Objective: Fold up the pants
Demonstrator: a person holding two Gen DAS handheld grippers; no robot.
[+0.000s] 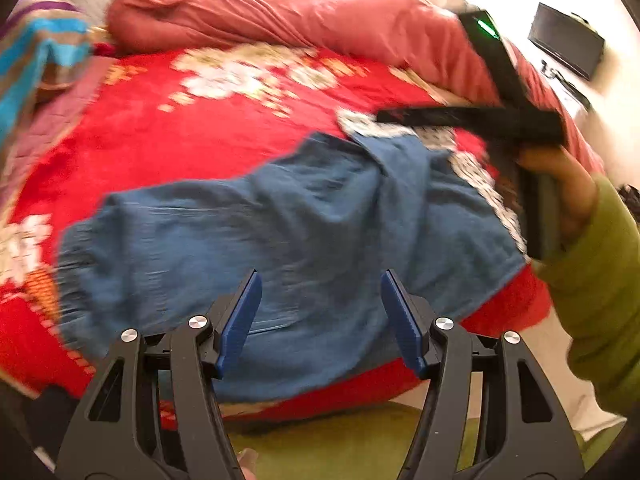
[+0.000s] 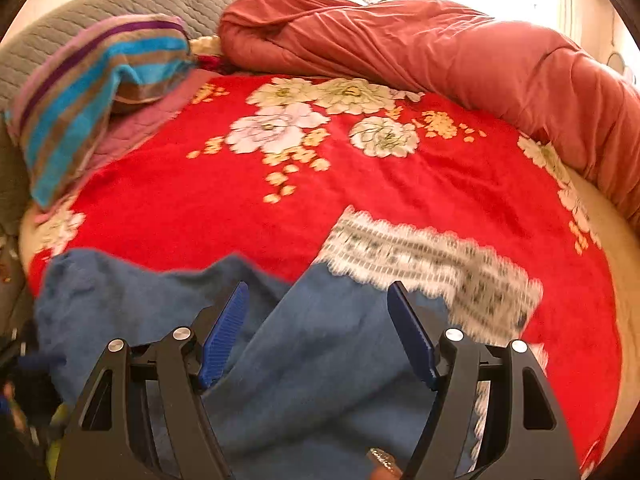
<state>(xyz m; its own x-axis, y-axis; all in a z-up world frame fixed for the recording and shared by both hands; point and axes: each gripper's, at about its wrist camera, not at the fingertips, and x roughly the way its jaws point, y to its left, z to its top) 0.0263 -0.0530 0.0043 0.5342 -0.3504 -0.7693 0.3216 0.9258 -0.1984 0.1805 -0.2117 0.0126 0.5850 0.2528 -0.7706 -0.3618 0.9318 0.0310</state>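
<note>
The blue pants [image 1: 288, 232] lay spread on the bed, on the red flowered blanket [image 2: 240, 200], close to the near edge of the bed. Their cloth was wrinkled and partly doubled over itself. A white patterned band [image 2: 432, 268], probably the waistband, lay at the end of the pants toward the right side of the bed; the blur there made it hard to be sure.

The left hand-held gripper [image 1: 320, 320] stood over the pants near the bed's near edge. Its jaws were apart at a middle width, and nothing was between the blue pads [image 1: 240, 320]; the pads did not press on the cloth. The right hand-held gripper [image 2: 318, 336] was also above the pants, just before the patterned band, with its jaws apart somewhat wider and nothing held between them. In the left wrist view, the right hand-held gripper was seen from the side, held by a hand [image 1: 560, 184] with a green sleeve [image 1: 604, 288].

At the far edge of the bed lay a rolled pink-red quilt [image 2: 400, 44]. At the far left corner lay a striped towel [image 2: 92, 92] on a grey quilted cover [image 2: 100, 4].
</note>
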